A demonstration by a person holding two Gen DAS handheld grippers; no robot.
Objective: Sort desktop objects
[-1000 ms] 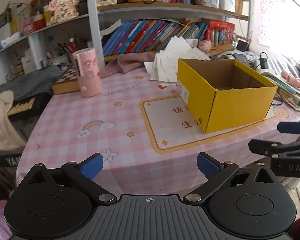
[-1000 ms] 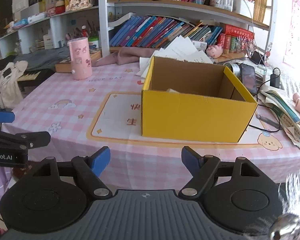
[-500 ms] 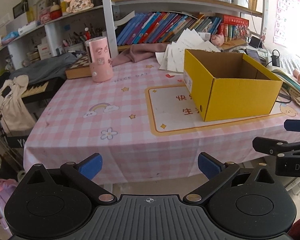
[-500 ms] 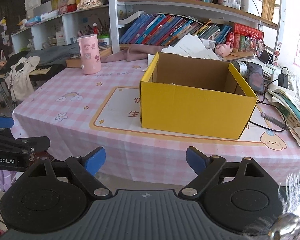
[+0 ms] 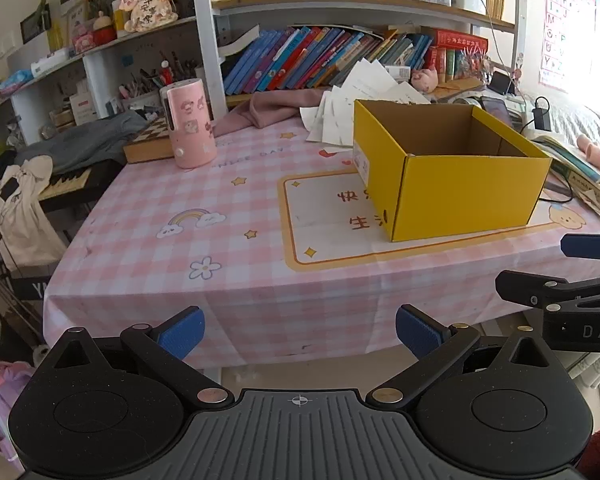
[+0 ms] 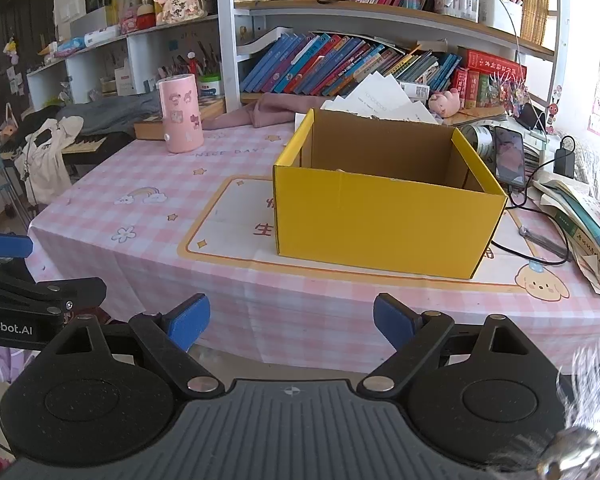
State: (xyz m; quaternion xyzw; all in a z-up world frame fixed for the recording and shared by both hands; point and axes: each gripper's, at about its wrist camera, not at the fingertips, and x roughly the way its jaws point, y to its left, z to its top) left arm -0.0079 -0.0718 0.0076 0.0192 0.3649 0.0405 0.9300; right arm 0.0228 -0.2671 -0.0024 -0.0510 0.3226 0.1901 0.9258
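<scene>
Both the left gripper (image 5: 300,330) and right gripper (image 6: 291,320) hang with jaws spread, empty, the right's having just widened; the open yellow cardboard box (image 6: 384,216) hides most of its inside.

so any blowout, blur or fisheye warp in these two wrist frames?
Left wrist view: the far right edge is blown out white by daylight, and the shelf post bows with the fisheye. Right wrist view: exposure is more even, the yellow box is sharp, but a blurred fuzzy patch smears the bottom right corner.
</scene>
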